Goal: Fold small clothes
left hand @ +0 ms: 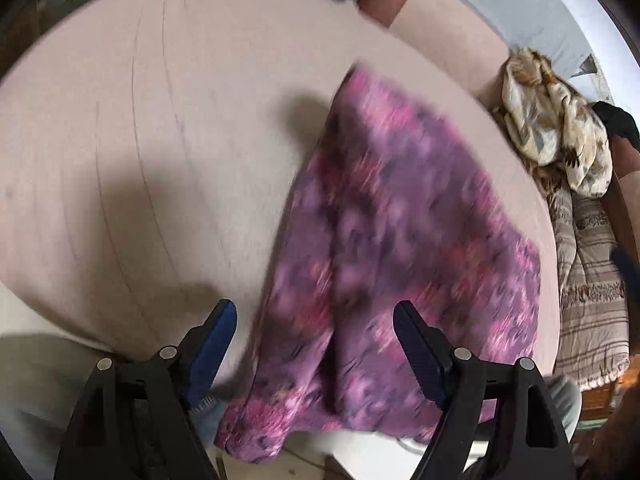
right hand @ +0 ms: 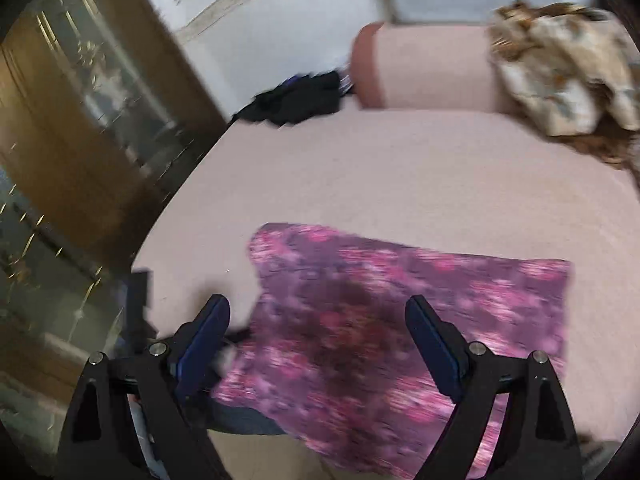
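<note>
Soft, light purple floral garment (left hand: 400, 248) lies below both wide-open, empty grippers, left gripper (left hand: 316, 344) and right gripper (right hand: 320, 336); a hem corner should be pinched.

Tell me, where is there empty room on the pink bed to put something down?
The bare pink cover is free between the purple flowery cloth and the bolster, and left of the cloth in the left wrist view. It is crowded by the black clothes and the beige patterned pile.
</note>
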The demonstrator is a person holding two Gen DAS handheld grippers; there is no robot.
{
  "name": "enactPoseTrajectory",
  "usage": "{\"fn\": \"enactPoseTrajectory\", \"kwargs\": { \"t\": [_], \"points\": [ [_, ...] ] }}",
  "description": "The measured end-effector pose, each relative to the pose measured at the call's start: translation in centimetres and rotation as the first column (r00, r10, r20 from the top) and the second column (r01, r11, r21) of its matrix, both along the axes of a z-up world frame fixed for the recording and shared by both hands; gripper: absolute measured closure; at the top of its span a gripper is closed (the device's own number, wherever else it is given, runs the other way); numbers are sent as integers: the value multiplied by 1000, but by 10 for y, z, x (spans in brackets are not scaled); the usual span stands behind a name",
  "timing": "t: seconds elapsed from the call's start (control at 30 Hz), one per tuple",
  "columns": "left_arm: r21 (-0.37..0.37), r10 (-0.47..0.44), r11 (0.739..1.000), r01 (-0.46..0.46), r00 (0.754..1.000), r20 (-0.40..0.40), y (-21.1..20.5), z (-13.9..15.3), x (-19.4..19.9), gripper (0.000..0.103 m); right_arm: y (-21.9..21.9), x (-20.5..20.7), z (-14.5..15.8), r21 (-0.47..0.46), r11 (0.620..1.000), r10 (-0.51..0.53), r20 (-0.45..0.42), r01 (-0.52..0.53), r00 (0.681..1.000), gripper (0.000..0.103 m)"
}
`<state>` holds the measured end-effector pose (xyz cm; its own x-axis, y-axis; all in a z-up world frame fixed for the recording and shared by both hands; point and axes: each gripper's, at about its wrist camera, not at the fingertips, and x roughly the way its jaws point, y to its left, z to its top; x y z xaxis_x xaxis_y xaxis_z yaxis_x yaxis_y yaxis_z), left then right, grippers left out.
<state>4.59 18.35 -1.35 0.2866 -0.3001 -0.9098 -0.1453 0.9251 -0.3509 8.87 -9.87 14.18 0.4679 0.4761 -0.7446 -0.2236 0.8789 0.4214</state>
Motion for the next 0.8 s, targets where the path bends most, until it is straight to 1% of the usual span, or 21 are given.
{"fn": "enactPoseTrajectory", "kwargs": {
  "t": [0.03,0.07,0.13,0.17,0.2,0.23,0.27,0.3,0.33,0.37,0.43,0.47,0.53,0.57,0.6,0.63,0.7,0.77,0.8],
  "points": [
    [-31,7,999,-8,999,-35,3,-9,-3,19,12,6,-7,17,999,33,-21,-33,999,14],
    [-88,2,996,-8,998,-69,6,-16,-5,20,24,16,-13,42,996,77,-48,-75,996,14],
    [-113,15,993,-23,997,-76,9,-18,-7,20,42,29,-28,66,990,135,-101,-128,986,14],
    [-123,24,992,-34,997,-80,11,-19,-6,23,53,38,-37,72,987,151,-135,-142,979,14],
    [-124,43,991,-53,995,-86,13,-20,-7,39,63,46,-46,75,986,162,-172,-151,972,14],
    [-119,69,990,-80,993,-94,17,-21,-8,49,68,48,-54,82,984,170,-201,-157,965,14],
    [-126,81,988,-93,992,-101,20,-23,-9,65,75,54,-63,95,982,179,-240,-161,954,15],
    [-150,84,984,-100,991,-107,23,-24,-10,76,82,58,-70,111,979,195,-278,-170,941,17],
    [-178,76,979,-96,990,-116,23,-27,-10,81,88,61,-76,119,976,209,-303,-181,930,19],
    [-188,54,979,-78,990,-131,20,-30,-11,86,95,64,-82,119,974,222,-333,-193,916,23],
    [-174,50,982,-71,991,-126,16,-29,-14,88,105,67,-90,94,975,222,-367,-201,903,24],
    [-171,49,983,-71,991,-126,16,-29,-16,91,110,69,-94,77,976,217,-389,-203,896,24],
    [-192,61,978,-86,989,-132,19,-30,-17,95,122,72,-99,40,976,211,-424,-214,881,24],
    [-220,72,970,-100,989,-129,22,-29,-19,96,130,74,-102,11,974,206,-439,-224,874,24],
    [-259,80,960,-108,990,-115,25,-26,-22,97,138,75,-105,-14,971,206,-453,-238,868,24],
    [-281,85,953,-109,992,-97,26,-22,-23,97,145,77,-108,-33,966,213,-465,-257,859,24],
    [-301,89,948,-104,994,-64,27,-17,-28,97,158,79,-115,-83,955,210,-490,-285,846,24],
    [-354,92,930,-94,996,-22,27,-11,-35,98,173,82,-125,-132,937,215,-513,-323,831,25],
    [-362,93,928,-86,996,1,26,-7,-36,98,177,83,-128,-152,930,213,-517,-334,829,27]
  ]
}}
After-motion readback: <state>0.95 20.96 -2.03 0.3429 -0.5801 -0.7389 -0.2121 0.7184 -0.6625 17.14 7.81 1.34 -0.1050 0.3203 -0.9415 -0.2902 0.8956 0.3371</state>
